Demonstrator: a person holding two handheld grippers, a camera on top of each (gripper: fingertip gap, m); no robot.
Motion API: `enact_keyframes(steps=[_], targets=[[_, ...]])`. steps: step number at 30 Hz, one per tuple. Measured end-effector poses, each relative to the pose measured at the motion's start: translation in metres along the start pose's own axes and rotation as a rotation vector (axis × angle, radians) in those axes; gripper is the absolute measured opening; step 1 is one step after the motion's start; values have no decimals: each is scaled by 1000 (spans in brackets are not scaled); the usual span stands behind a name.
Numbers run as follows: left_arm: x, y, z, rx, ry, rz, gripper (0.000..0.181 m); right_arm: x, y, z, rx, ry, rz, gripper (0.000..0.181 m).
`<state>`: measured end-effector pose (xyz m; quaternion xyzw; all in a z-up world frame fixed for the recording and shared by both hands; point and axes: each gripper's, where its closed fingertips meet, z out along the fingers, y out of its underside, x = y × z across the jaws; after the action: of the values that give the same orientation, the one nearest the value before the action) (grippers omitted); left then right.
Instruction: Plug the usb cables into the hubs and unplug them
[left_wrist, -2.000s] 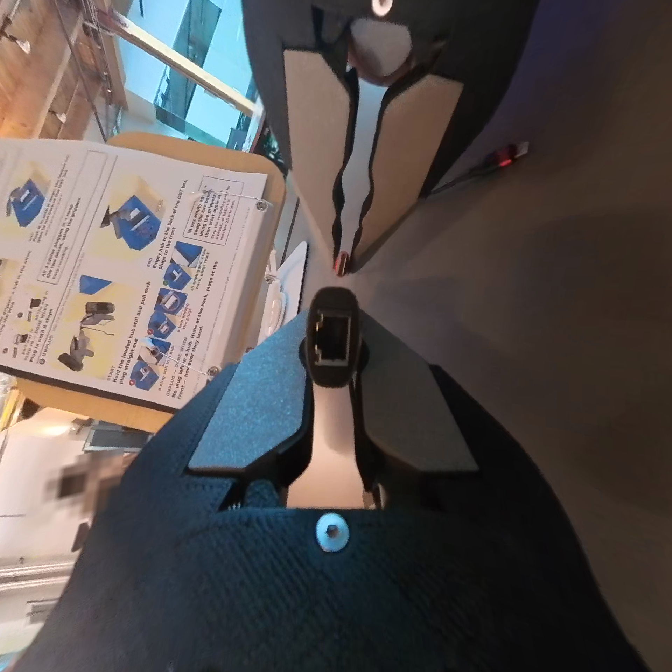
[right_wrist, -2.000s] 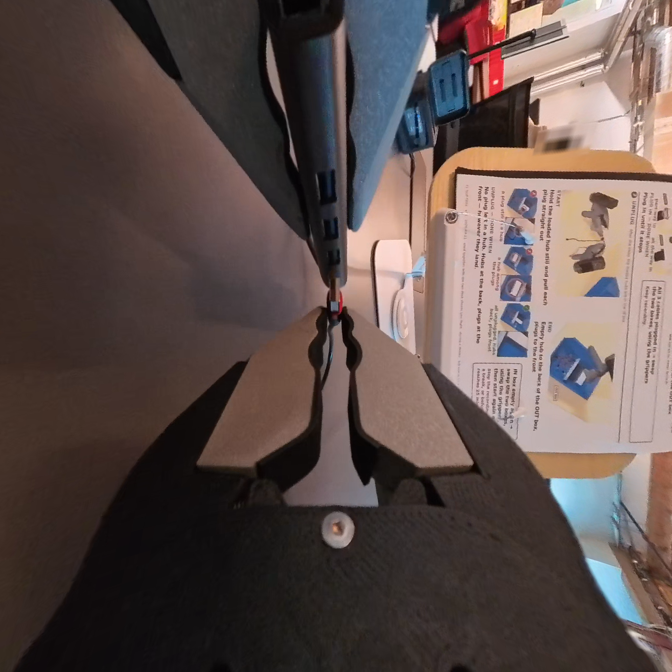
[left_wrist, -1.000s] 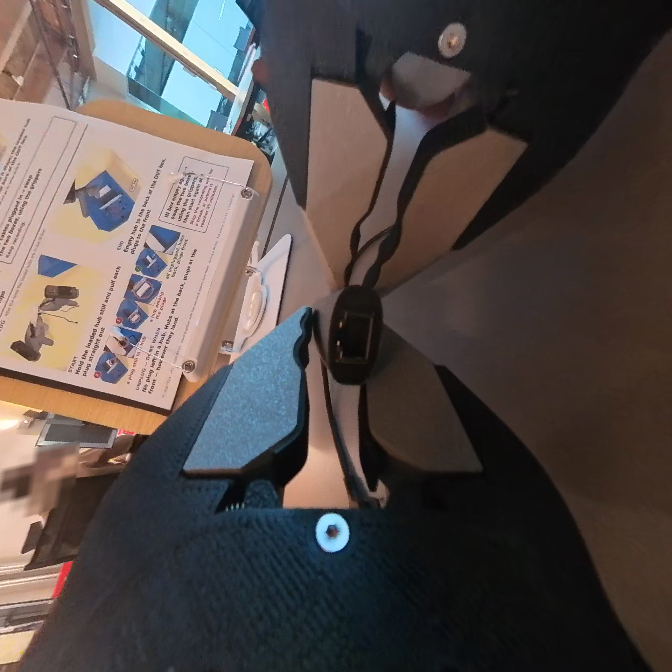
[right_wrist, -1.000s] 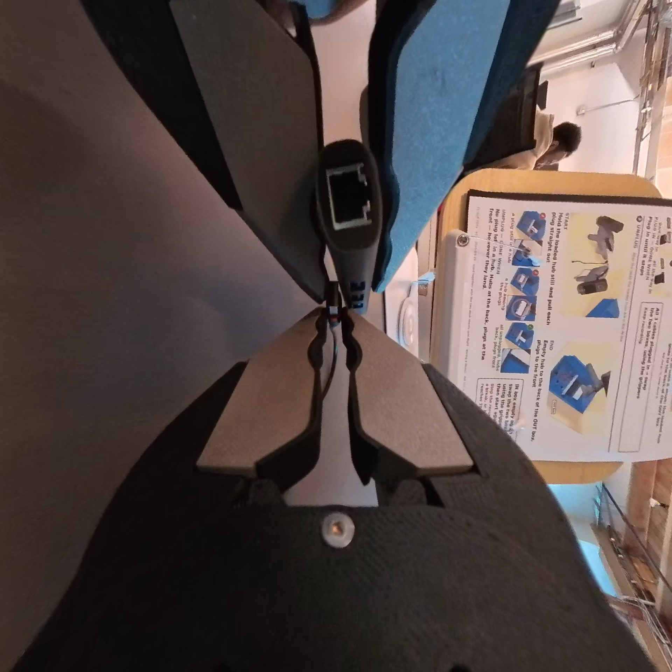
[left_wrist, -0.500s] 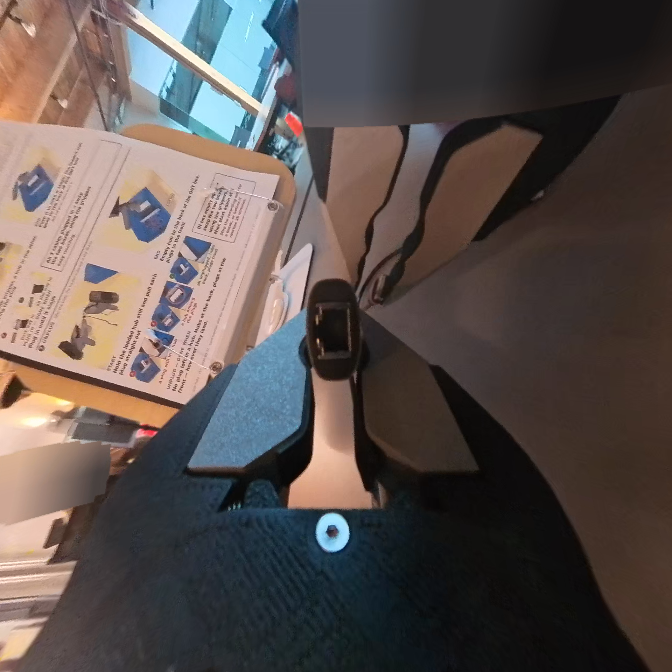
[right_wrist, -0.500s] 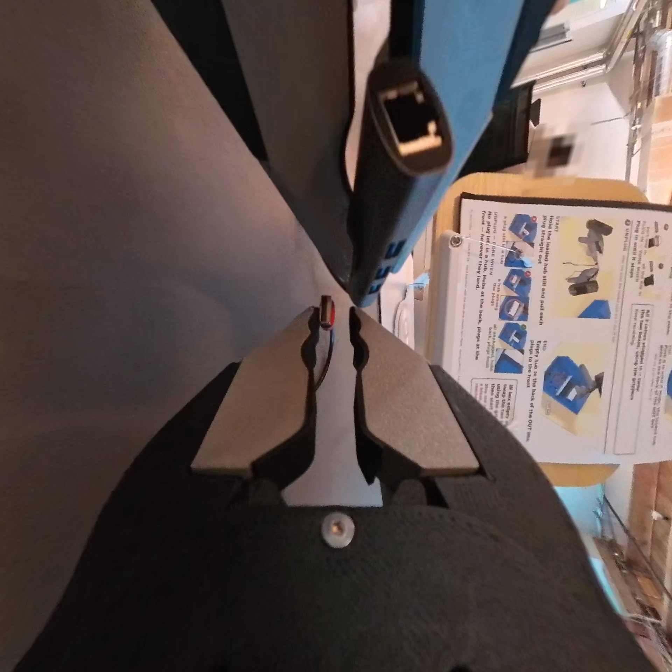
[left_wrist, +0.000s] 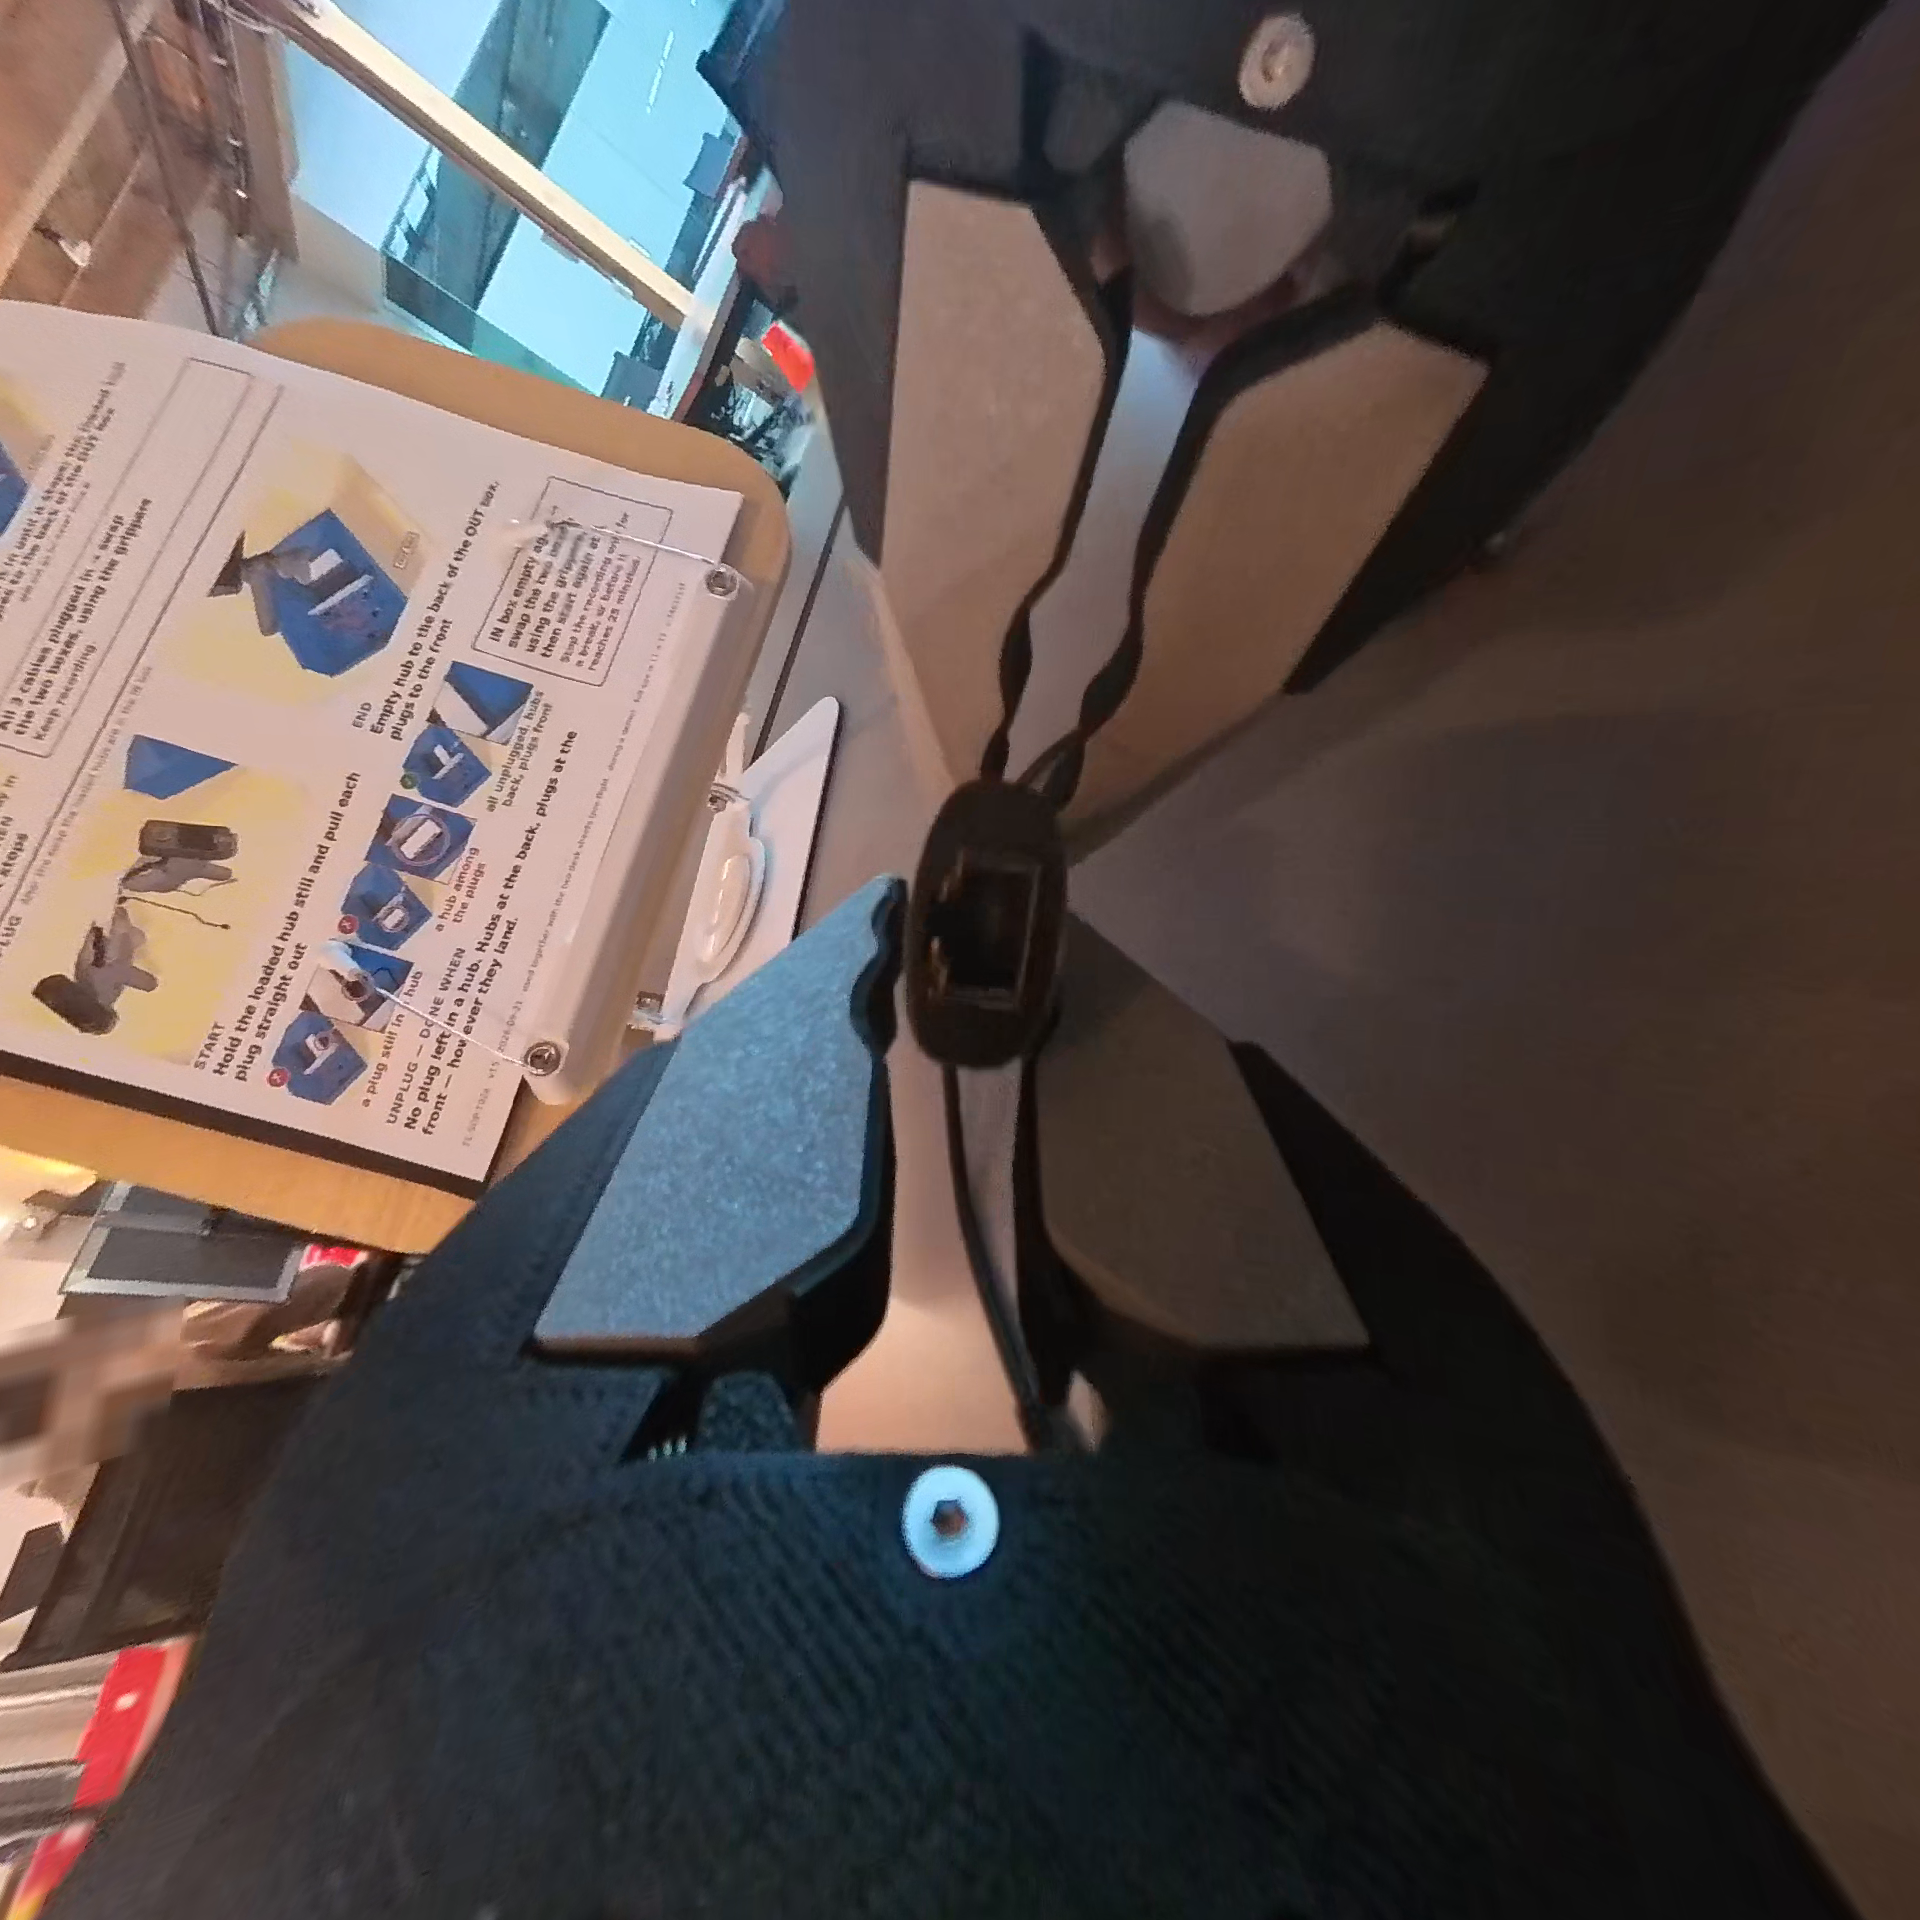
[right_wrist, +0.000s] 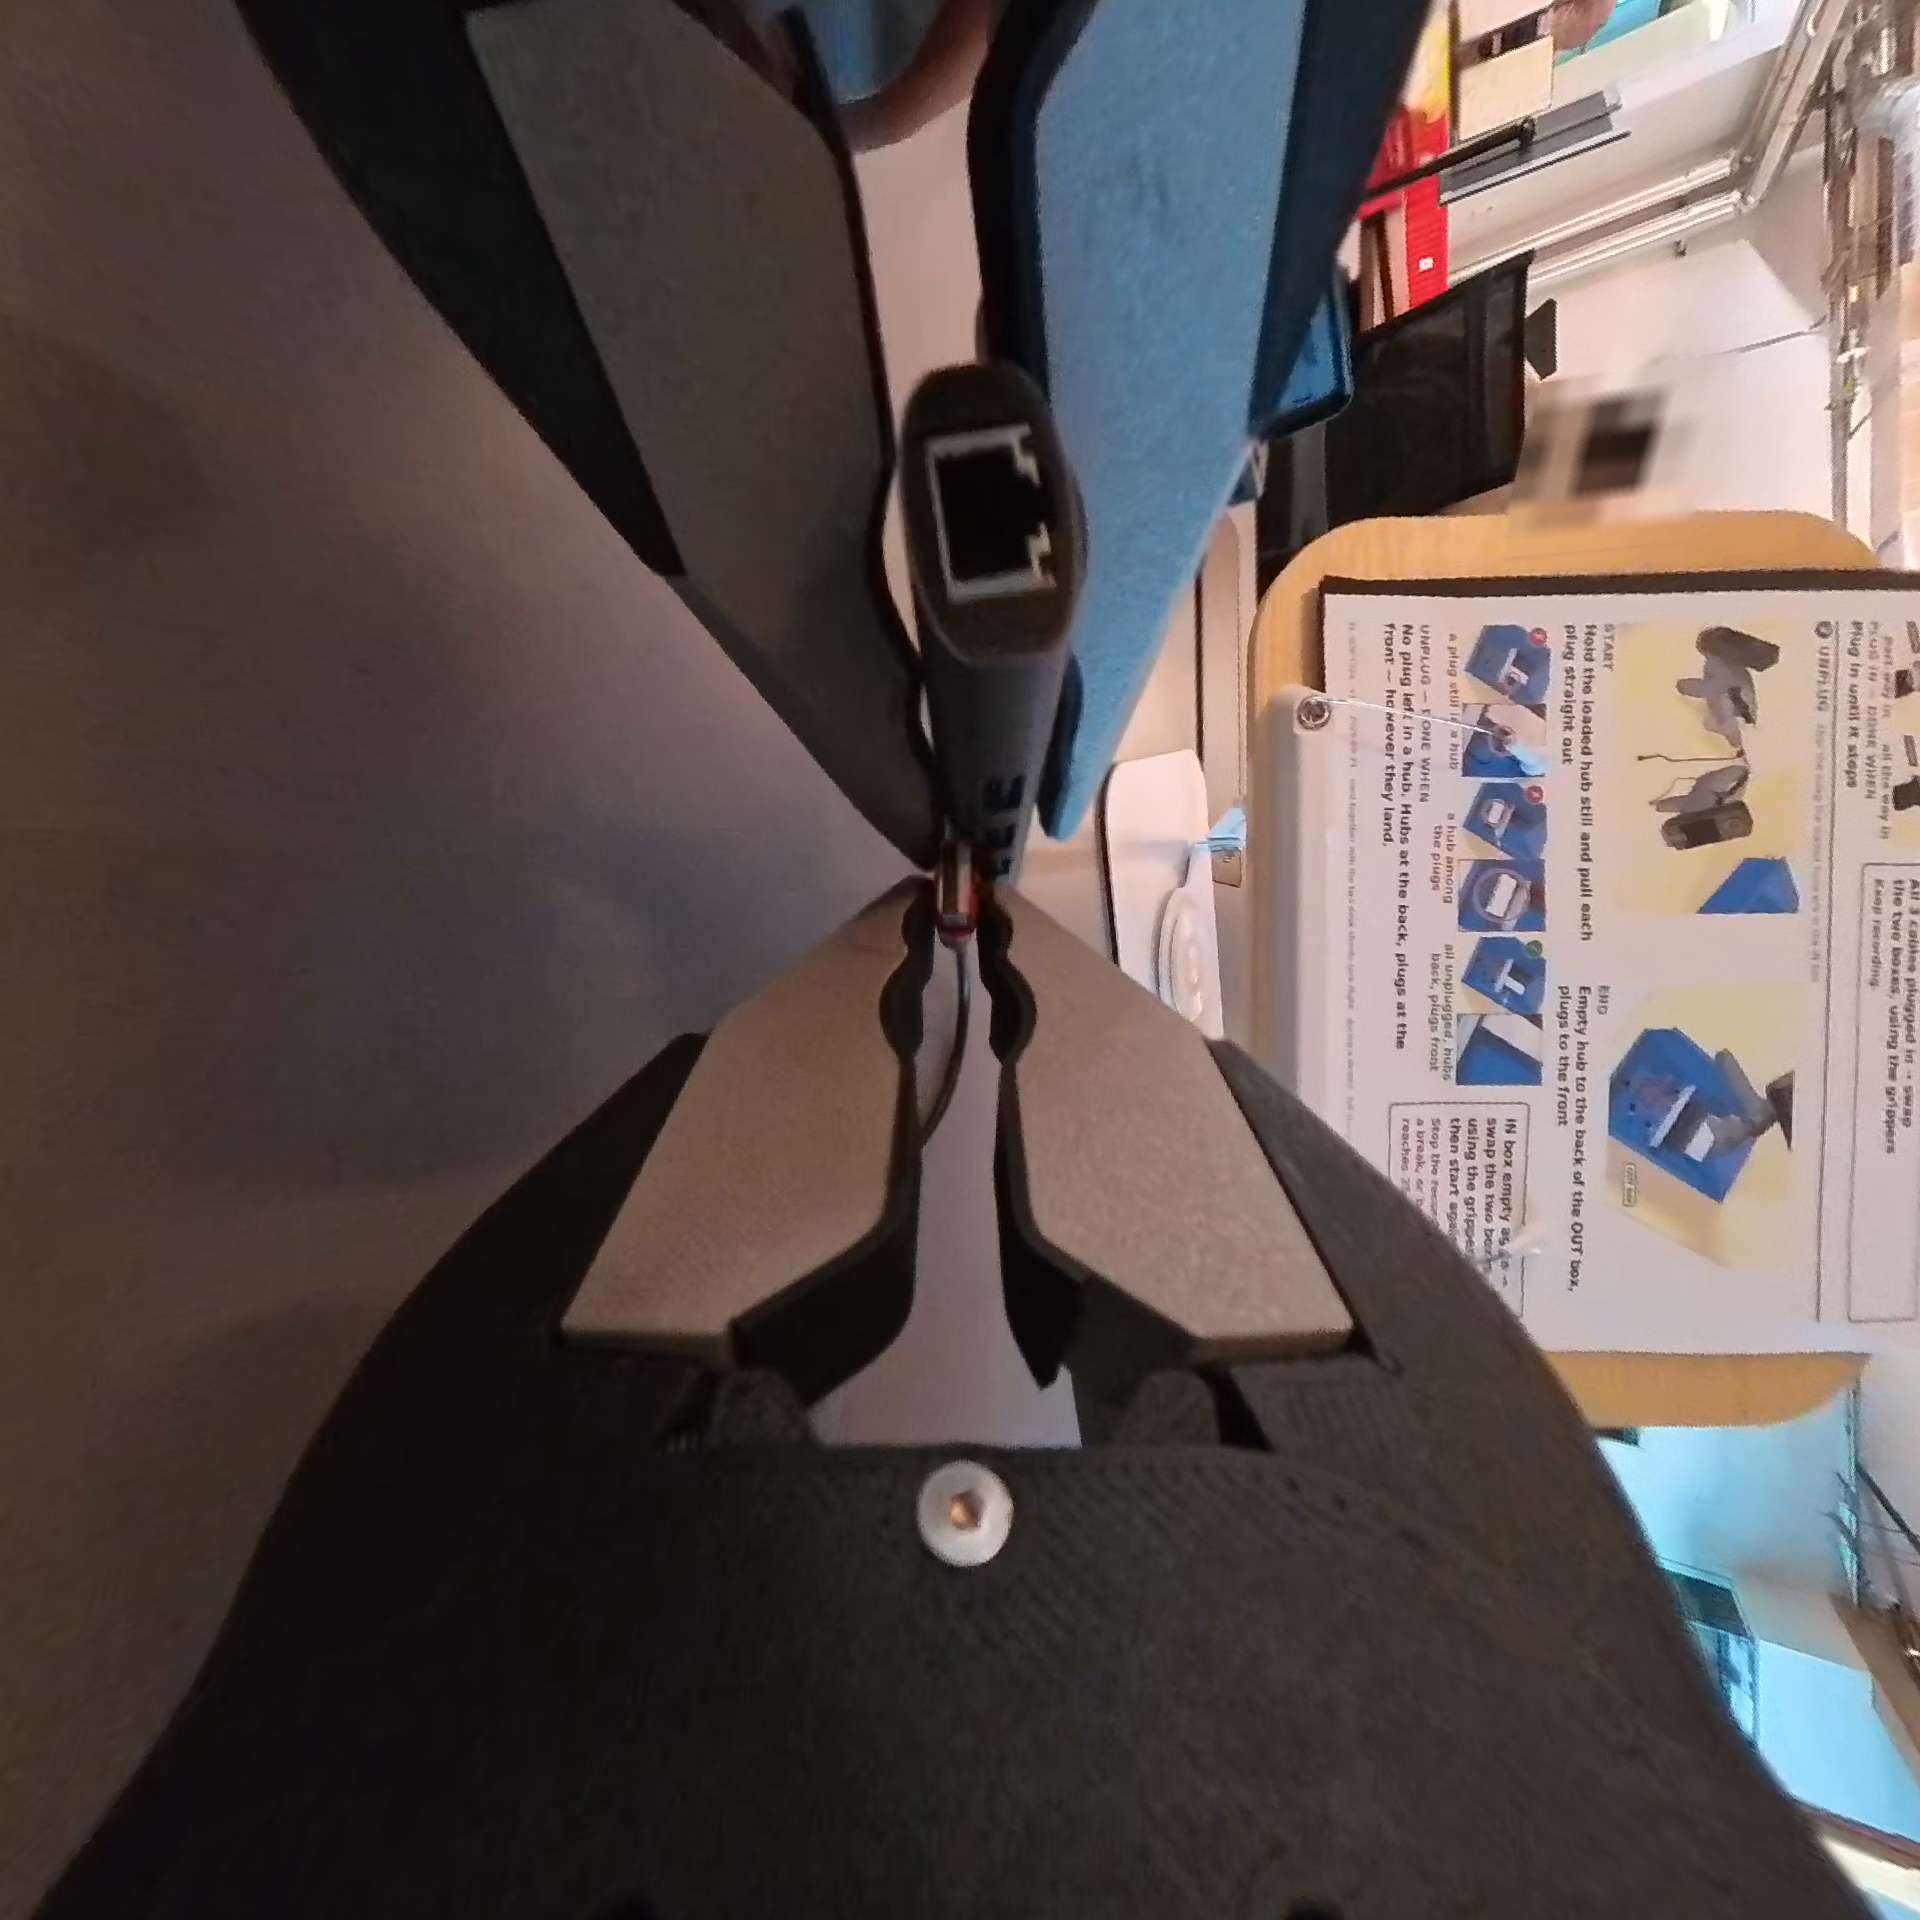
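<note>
Your right gripper (right_wrist: 956, 914), pinching the USB plug (right_wrist: 954, 902), is back at the hub (right_wrist: 992, 623) clamped in your left gripper (left_wrist: 966, 977), ready for another try.

Grey tabletop (left_wrist: 1558, 935) carrying a few items.
Plain matte grey surface is filling much of both wrist views. A white flat piece (left_wrist: 800, 790) is lying on it just beside the wooden board (left_wrist: 727, 488) holding the printed instruction sheet (left_wrist: 343, 748); the board is standing at the tabletop's far edge, its base contact hard to tell.
</note>
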<state>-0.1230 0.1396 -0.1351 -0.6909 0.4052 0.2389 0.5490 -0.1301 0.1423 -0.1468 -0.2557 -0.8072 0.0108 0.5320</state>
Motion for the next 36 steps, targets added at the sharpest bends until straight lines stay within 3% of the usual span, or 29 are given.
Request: enact_keyframes(steps=[13, 18, 21, 24, 31, 34, 36], targets=[[13, -1, 0, 21, 78, 5, 17, -10, 4, 1, -38, -16, -93, 4], [5, 10, 2, -32, 30, 45, 16, -27, 24, 8, -102, -117, -89, 12], [0, 16, 1, -54, 12, 51, 16, -42, 4, 2, 20, -231, -4, 29], [-6, 25, 1, -89, -12, 59, 15, -46, -7, -8, 117, -315, 67, 31], [-13, 28, -1, -107, -50, 89, 15, -31, 42, -10, 41, -528, 210, 43], [-13, 26, -3, -97, -55, 108, 15, -33, 56, -4, -63, -578, 64, 30], [-13, 24, -4, -88, -58, 120, 15, -36, 48, 1, -48, -605, -34, 19]])
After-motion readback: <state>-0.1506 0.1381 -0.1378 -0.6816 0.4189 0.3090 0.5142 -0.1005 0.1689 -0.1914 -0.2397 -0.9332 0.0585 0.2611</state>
